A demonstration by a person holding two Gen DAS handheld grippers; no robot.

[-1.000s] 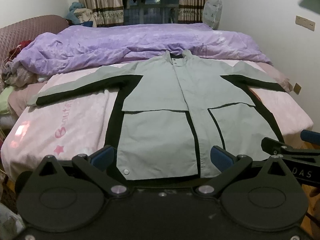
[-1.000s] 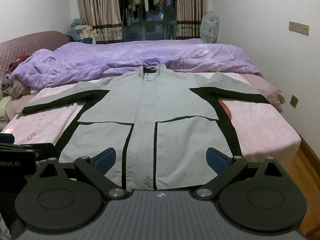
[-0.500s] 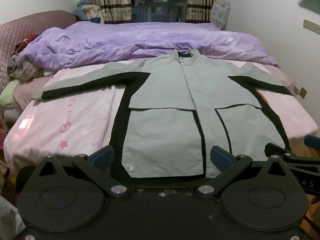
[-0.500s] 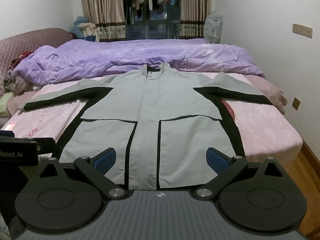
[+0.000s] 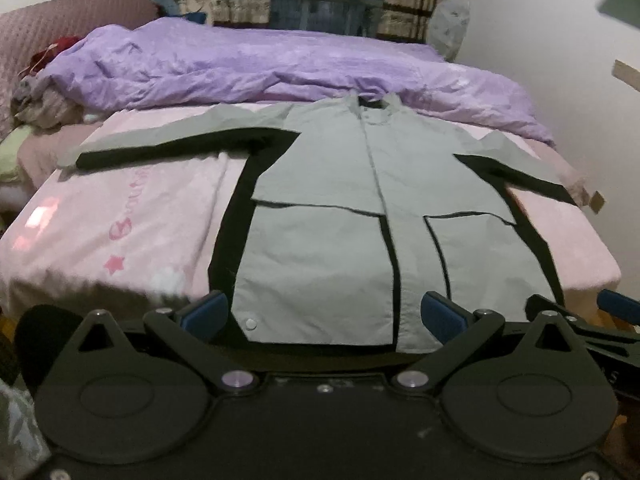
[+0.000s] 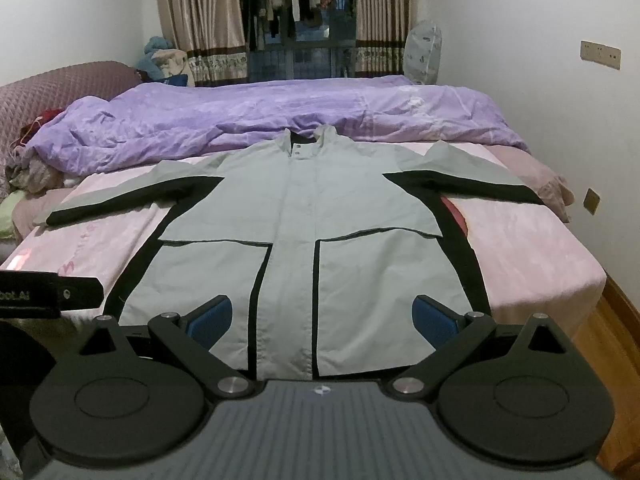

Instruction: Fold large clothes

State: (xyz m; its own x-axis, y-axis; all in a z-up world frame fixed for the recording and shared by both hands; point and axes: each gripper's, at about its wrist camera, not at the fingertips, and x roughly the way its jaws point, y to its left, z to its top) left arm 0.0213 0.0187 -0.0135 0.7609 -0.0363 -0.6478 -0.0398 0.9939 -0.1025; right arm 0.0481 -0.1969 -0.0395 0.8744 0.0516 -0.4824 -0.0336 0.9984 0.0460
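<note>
A grey-green fabric jacket with black panels [image 6: 298, 240] lies flat, sleeves spread, on the pink bedsheet [image 6: 532, 256] just ahead of both grippers. The left gripper [image 5: 324, 316] and right gripper [image 6: 322, 316] hang spread wide, grasping nothing

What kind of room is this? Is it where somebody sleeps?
Most likely a bedroom in a home. A big bed with a pink sheet fills the room, a rumpled purple duvet lies along its far side, and curtains frame a window with clothes hanging behind. A grey and black jacket lies spread flat on the bed.
</note>
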